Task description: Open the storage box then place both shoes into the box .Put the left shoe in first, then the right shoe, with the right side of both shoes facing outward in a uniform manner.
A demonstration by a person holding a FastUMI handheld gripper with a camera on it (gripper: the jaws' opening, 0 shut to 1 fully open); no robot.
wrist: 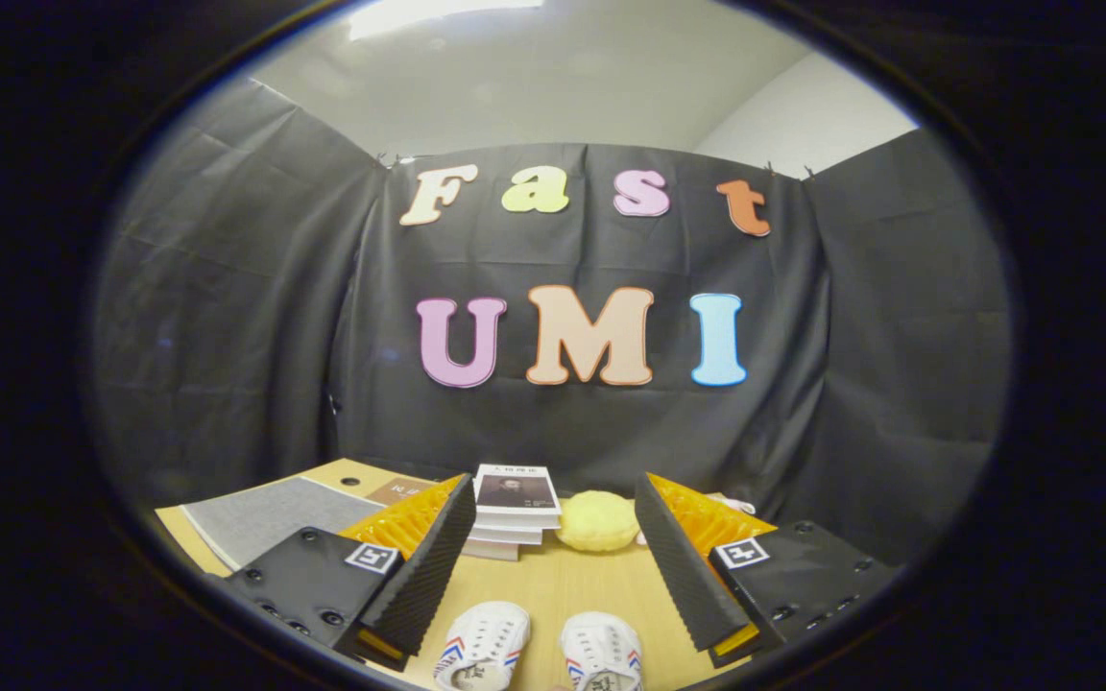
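Two white shoes with red and blue side stripes stand side by side on the wooden table, toes pointing away from me: one shoe [481, 645] nearer the left finger, the other shoe [603, 653] nearer the right finger. My gripper [553, 499] hangs above the table with its jaws wide apart and nothing between them. The shoes lie below and between the fingers, their heels cut off from sight.
A stack of books [515, 509] sits just beyond the fingers at the table's far side, with a round yellow cushion-like object [597, 521] beside it. A grey mat [260, 513] lies on the table [553, 585] at the left. Black cloth walls close in behind.
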